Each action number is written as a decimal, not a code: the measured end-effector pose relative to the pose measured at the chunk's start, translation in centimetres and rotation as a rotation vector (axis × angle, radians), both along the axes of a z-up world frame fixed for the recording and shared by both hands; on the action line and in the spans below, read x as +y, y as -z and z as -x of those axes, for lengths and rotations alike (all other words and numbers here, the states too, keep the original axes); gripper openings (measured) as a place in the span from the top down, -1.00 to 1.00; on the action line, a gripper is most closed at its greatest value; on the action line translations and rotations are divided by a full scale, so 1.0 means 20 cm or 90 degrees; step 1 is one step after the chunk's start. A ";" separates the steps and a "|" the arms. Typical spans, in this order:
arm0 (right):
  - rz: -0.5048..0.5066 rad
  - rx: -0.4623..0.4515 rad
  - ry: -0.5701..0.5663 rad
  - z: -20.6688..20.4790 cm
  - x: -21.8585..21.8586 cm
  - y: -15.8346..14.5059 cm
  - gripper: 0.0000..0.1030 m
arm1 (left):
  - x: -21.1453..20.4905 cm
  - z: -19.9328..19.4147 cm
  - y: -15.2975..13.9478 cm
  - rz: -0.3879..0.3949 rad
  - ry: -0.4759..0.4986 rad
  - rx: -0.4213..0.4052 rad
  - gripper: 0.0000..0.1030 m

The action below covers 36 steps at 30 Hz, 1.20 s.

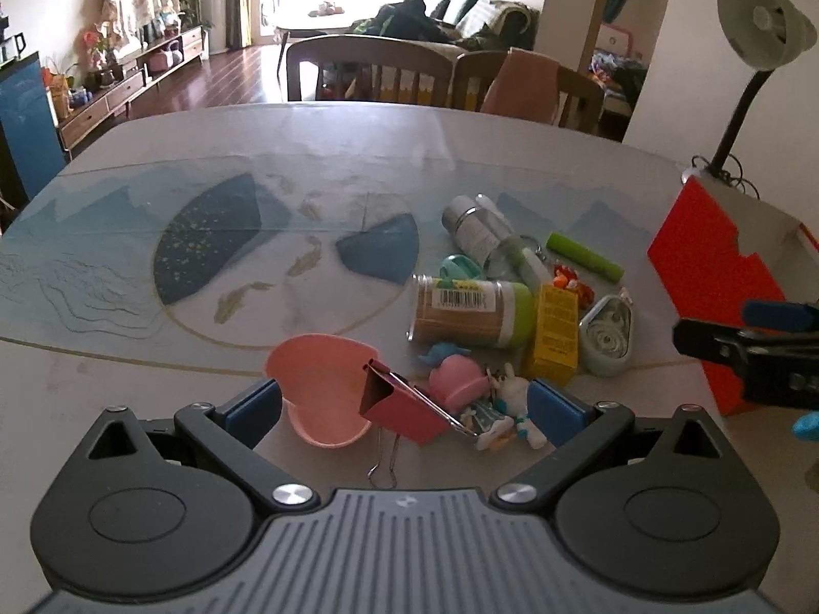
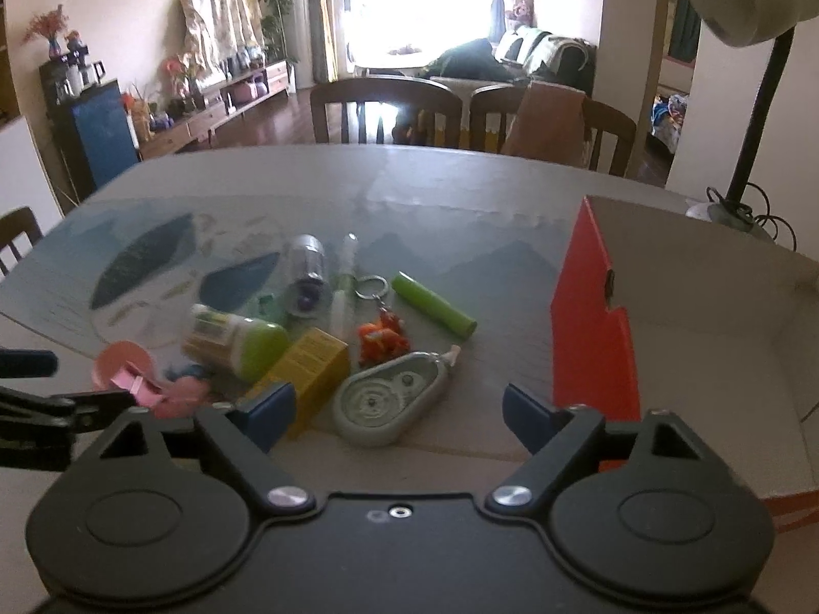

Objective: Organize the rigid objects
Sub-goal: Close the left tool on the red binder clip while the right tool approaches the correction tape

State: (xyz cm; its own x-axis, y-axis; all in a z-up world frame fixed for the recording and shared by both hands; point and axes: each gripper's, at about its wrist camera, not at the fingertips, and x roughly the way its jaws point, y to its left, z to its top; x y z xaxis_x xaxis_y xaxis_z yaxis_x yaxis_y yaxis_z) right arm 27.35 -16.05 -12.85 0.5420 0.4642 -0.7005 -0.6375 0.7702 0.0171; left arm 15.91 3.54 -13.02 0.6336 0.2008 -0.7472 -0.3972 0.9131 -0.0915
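My left gripper: jaws spread, nothing clamped, red binder clip between them. My right gripper: released, over grey tape dispenser. Beyond: yellow box, green-capped jar, green tube. Right: red box.

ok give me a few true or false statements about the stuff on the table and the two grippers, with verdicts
1. The left gripper is open, with a red binder clip between its fingers. True.
2. The toothpick jar with the green cap stands upright. False: it lies on its side.
3. The yellow box lies beside the correction tape dispenser. True.
4. The right gripper is shut on the green tube. False: its jaws are open and hold nothing; the tube lies farther off on the table.
5. The red-sided box sits left of the clutter. False: it is on the right.
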 end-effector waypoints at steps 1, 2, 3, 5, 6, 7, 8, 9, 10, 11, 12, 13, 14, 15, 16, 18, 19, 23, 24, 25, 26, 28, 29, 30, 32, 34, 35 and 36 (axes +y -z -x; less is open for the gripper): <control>0.009 -0.014 -0.001 0.00 0.01 0.01 -0.69 | 0.00 -0.01 0.01 -0.003 0.001 0.002 -0.99; 0.014 -0.021 -0.007 -0.01 0.02 0.02 -0.69 | 0.00 -0.01 0.02 -0.002 0.004 0.002 -0.98; 0.018 -0.024 -0.010 -0.01 0.03 0.03 -0.69 | 0.00 -0.02 0.03 0.001 0.005 0.002 -0.98; 0.018 -0.021 -0.019 -0.01 0.04 0.03 -0.64 | 0.01 -0.03 0.04 0.001 0.004 0.006 -0.96; 0.020 -0.023 -0.024 -0.01 0.05 0.04 -0.64 | 0.01 -0.03 0.05 0.005 0.006 0.007 -0.88; 0.025 -0.026 -0.029 0.00 0.06 0.04 -0.64 | 0.01 -0.03 0.06 0.007 0.010 0.009 -0.86; 0.030 -0.027 -0.034 0.00 0.07 0.06 -0.63 | 0.00 -0.03 0.06 0.007 0.013 0.011 -0.86; 0.037 -0.026 -0.034 -0.01 0.09 0.07 -0.59 | 0.00 -0.04 0.07 0.006 0.015 0.011 -0.86; 0.041 -0.023 -0.031 -0.02 0.09 0.08 -0.56 | 0.00 -0.04 0.08 0.004 0.017 0.011 -0.86; 0.043 -0.019 -0.029 -0.03 0.10 0.10 -0.55 | 0.00 -0.04 0.08 0.004 0.019 0.010 -0.84; 0.045 -0.016 -0.028 -0.05 0.11 0.11 -0.54 | 0.00 -0.04 0.09 0.005 0.022 0.011 -0.79; 0.047 -0.014 -0.028 -0.06 0.11 0.12 -0.54 | 0.00 -0.04 0.10 0.002 0.026 0.013 -0.79; 0.051 -0.013 -0.030 -0.07 0.11 0.13 -0.54 | 0.00 -0.05 0.11 -0.002 0.028 0.015 -0.78; 0.056 -0.011 -0.030 -0.08 0.12 0.15 -0.52 | 0.00 -0.05 0.12 -0.005 0.030 0.016 -0.78; 0.059 -0.008 -0.030 -0.09 0.13 0.16 -0.52 | 0.00 -0.05 0.12 -0.004 0.032 0.017 -0.77; 0.060 0.001 -0.032 -0.10 0.14 0.18 -0.51 | 0.00 -0.05 0.13 -0.004 0.036 0.017 -0.71; 0.060 0.005 -0.037 -0.10 0.15 0.19 -0.49 | -0.01 -0.05 0.13 -0.005 0.038 0.017 -0.71; 0.068 0.009 -0.053 -0.10 0.18 0.22 -0.48 | -0.01 -0.05 0.15 -0.013 0.046 0.014 -0.71; 0.069 0.008 -0.057 -0.10 0.19 0.23 -0.48 | -0.02 -0.05 0.15 -0.018 0.049 0.013 -0.71; 0.073 0.006 -0.059 -0.10 0.20 0.24 -0.48 | -0.02 -0.05 0.15 -0.019 0.052 0.011 -0.71; 0.075 0.004 -0.060 -0.10 0.20 0.24 -0.48 | -0.02 -0.06 0.16 -0.020 0.052 0.010 -0.71; 0.078 0.002 -0.060 -0.11 0.21 0.26 -0.48 | -0.02 -0.06 0.17 -0.022 0.054 0.008 -0.71; 0.077 0.000 -0.060 -0.11 0.21 0.26 -0.48 | -0.02 -0.06 0.17 -0.024 0.054 0.007 -0.71; 0.076 -0.002 -0.062 -0.11 0.22 0.26 -0.48 | -0.02 -0.06 0.18 -0.026 0.054 0.007 -0.71; 0.082 -0.004 -0.064 -0.11 0.23 0.28 -0.48 | -0.02 -0.07 0.18 -0.027 0.055 0.005 -0.65; 0.084 -0.008 -0.062 -0.11 0.23 0.29 -0.48 | -0.02 -0.07 0.19 -0.029 0.059 0.003 -0.60; 0.084 -0.011 -0.060 -0.11 0.24 0.30 -0.48 | -0.03 -0.07 0.19 -0.031 0.061 0.000 -0.60; 0.083 -0.013 -0.060 -0.12 0.23 0.30 -0.48 | -0.03 -0.07 0.19 -0.032 0.061 -0.003 -0.60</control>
State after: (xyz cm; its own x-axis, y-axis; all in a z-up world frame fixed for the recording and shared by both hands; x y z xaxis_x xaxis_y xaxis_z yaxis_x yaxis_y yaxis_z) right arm 29.67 -11.38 -18.85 0.5148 0.4189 -0.7480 -0.7061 0.7020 -0.0928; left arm 17.38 2.99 -16.92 0.6550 0.1762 -0.7348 -0.3077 0.9503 -0.0465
